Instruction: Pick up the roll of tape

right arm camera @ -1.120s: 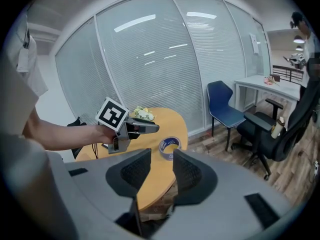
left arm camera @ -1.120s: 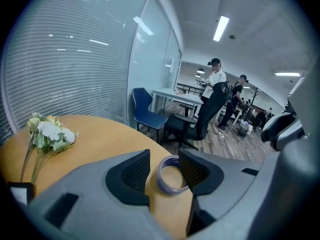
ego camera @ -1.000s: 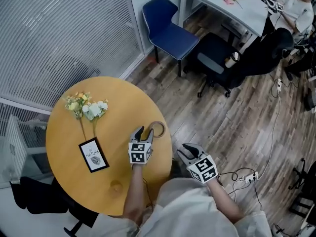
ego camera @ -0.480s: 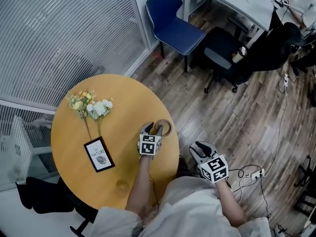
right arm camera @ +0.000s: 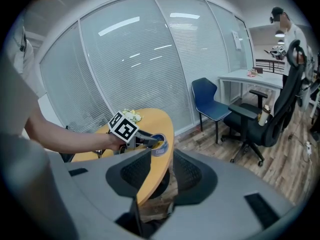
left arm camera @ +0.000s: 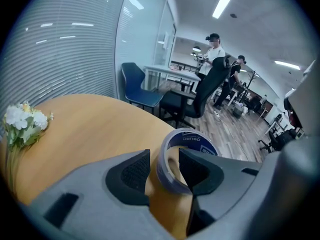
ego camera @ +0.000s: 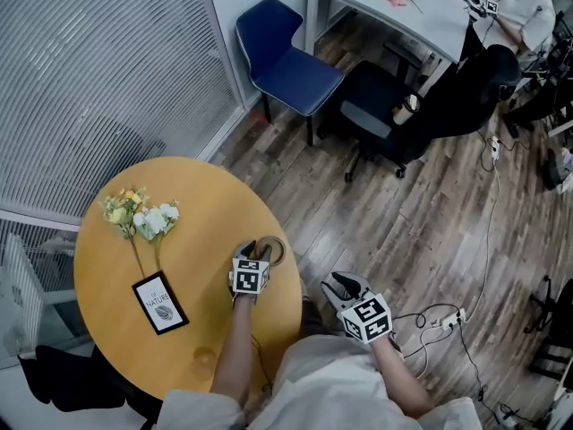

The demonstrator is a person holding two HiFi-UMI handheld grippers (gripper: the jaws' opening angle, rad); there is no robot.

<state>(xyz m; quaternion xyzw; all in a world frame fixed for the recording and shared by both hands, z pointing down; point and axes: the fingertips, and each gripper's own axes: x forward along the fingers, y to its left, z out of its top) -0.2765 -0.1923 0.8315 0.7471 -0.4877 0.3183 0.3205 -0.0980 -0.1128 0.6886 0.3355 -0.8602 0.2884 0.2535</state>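
Head view: round table (ego camera: 192, 209), with the right gripper (ego camera: 343, 281) held off its edge, jaws spread and empty. Left gripper (ego camera: 257, 248) near the table's rim, jaws spread astride the wall of the tape (ego camera: 273, 251), one jaw inside the ring.

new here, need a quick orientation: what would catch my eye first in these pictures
The round yellow table by the blinds, and near its right edge the roll of tape, with the left gripper straddling its wall, jaws not closed. The right gripper hangs open and empty over the wood floor; a small bouquet lies at the table's far left.
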